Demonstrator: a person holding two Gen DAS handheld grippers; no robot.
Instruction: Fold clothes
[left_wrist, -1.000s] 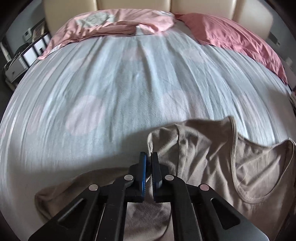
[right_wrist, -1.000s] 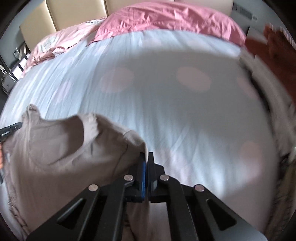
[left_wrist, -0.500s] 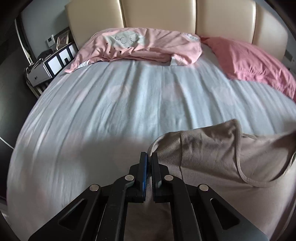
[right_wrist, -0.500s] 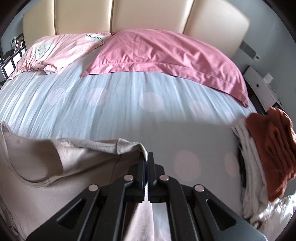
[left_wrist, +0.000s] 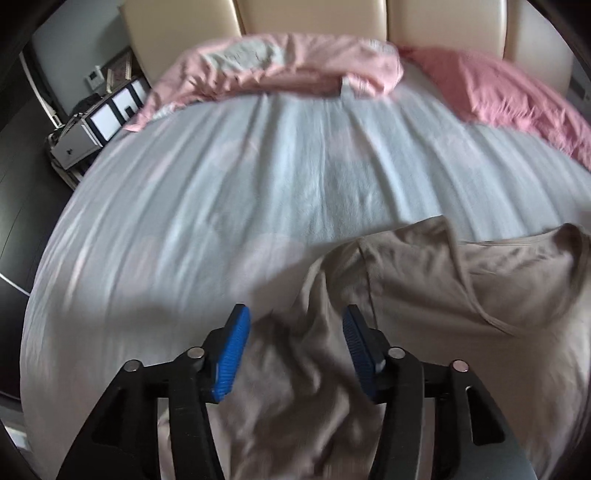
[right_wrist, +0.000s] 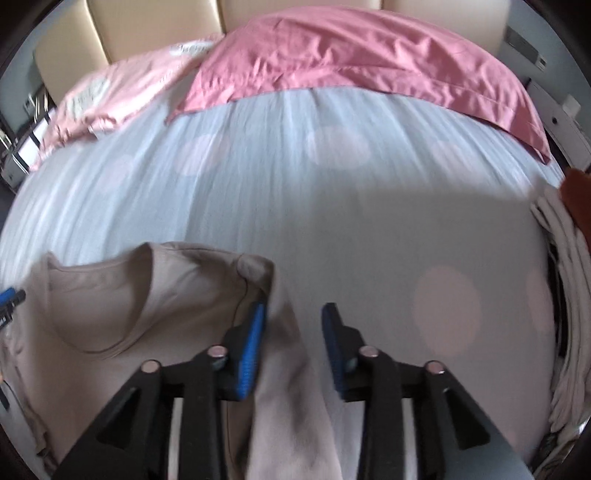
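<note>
A taupe long-sleeved top (left_wrist: 443, 295) lies on the pale blue bed sheet (left_wrist: 258, 184), neckline toward the pillows. In the left wrist view my left gripper (left_wrist: 293, 321) hovers over the top's left shoulder and sleeve; its jaws are opening and its blue pads (left_wrist: 232, 354) stand apart from the cloth, which lies loose beneath them. In the right wrist view the same top (right_wrist: 147, 295) fills the lower left. My right gripper (right_wrist: 293, 314) is over its right shoulder and sleeve, its jaws opening, with the sleeve below and free of the pads (right_wrist: 251, 354).
Two pink pillows (right_wrist: 351, 55) lie against the beige headboard (left_wrist: 314, 14). Folded white and rust-brown clothes (right_wrist: 569, 240) are stacked at the bed's right edge. A nightstand with boxes (left_wrist: 96, 122) stands to the left. Bare sheet stretches between the top and the pillows.
Both grippers were shut on the top's shoulders and carried them toward the pillows. Now both have opened and the shoulders lie released on the sheet.
</note>
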